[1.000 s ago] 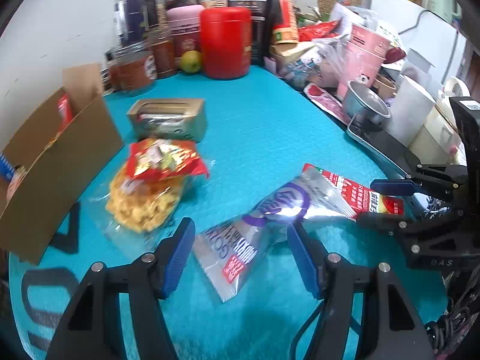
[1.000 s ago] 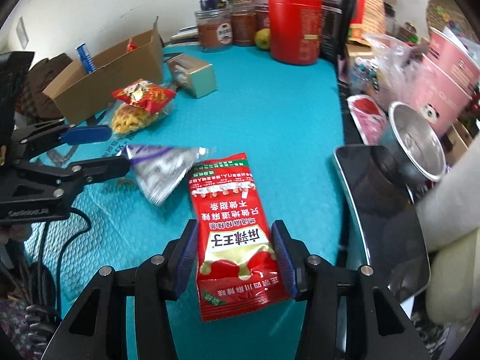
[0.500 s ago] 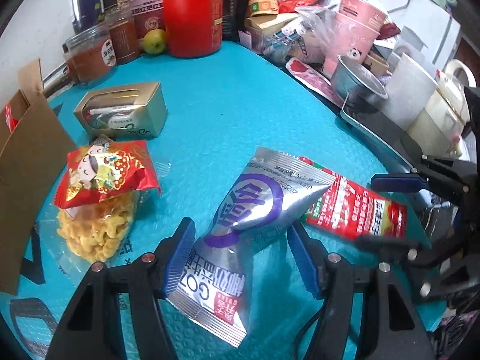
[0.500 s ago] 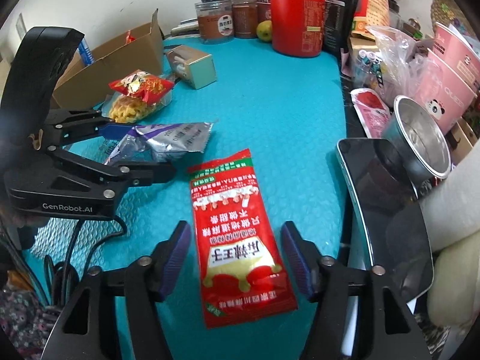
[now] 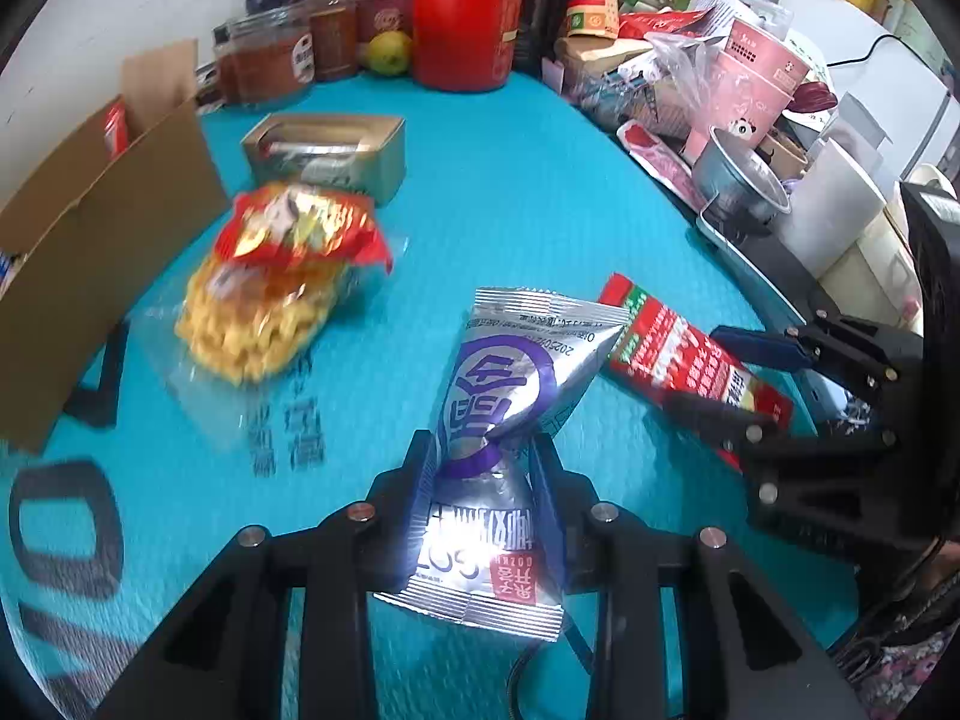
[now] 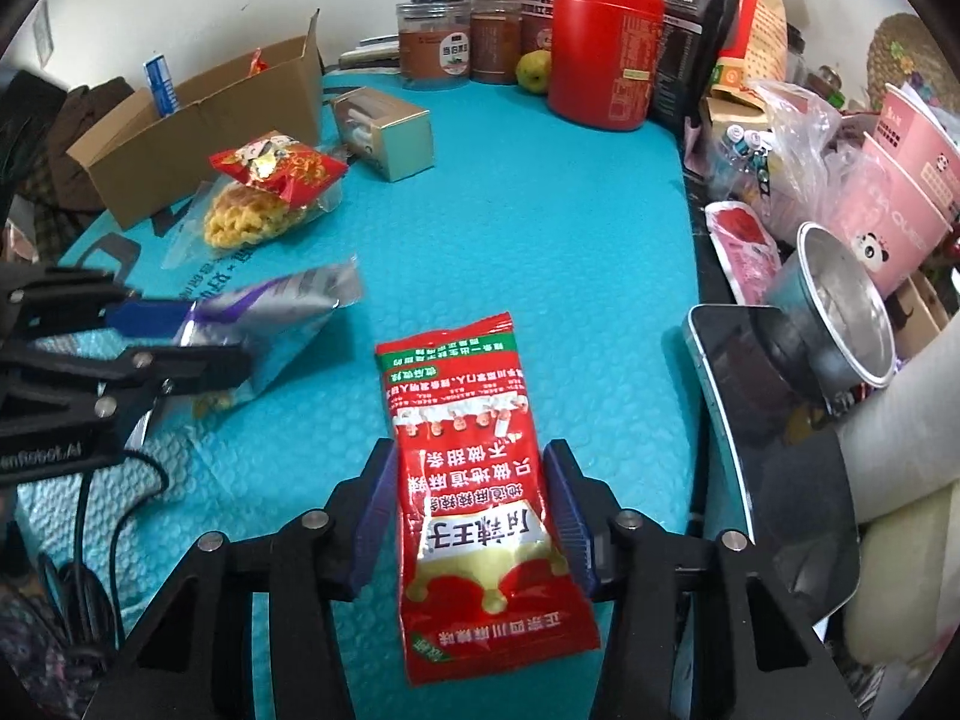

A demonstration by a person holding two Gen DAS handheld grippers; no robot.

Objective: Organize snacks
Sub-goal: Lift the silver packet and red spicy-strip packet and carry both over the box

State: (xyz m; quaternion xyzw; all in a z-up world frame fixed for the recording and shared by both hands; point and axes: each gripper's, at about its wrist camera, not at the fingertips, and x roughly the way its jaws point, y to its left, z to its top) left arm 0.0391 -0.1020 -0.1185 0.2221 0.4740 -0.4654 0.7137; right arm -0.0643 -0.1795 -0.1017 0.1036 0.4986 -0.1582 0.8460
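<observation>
Left gripper [image 5: 483, 468] has just been closing – now pinches the silver packet [image 5: 510, 384] mid-waist, probably for the cardboard box [image 5: 114, 228] beyond it. Right gripper [image 6: 471, 516], also closing, straddles the red packet [image 6: 474, 480] beside the silver one – grip unclear.

Teal mat [image 6: 540, 228]: surface covering. Red canister [image 6: 606, 51], jars [image 6: 433, 42] and green fruit [image 6: 533, 71] ranged at back wall. Metal cup [image 6: 840, 312] set at right edge, tilted.

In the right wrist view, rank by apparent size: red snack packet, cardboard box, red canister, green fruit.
1. red snack packet, though it lies nearest the camera, which inflates it
2. cardboard box
3. red canister, not far behind the box
4. green fruit
</observation>
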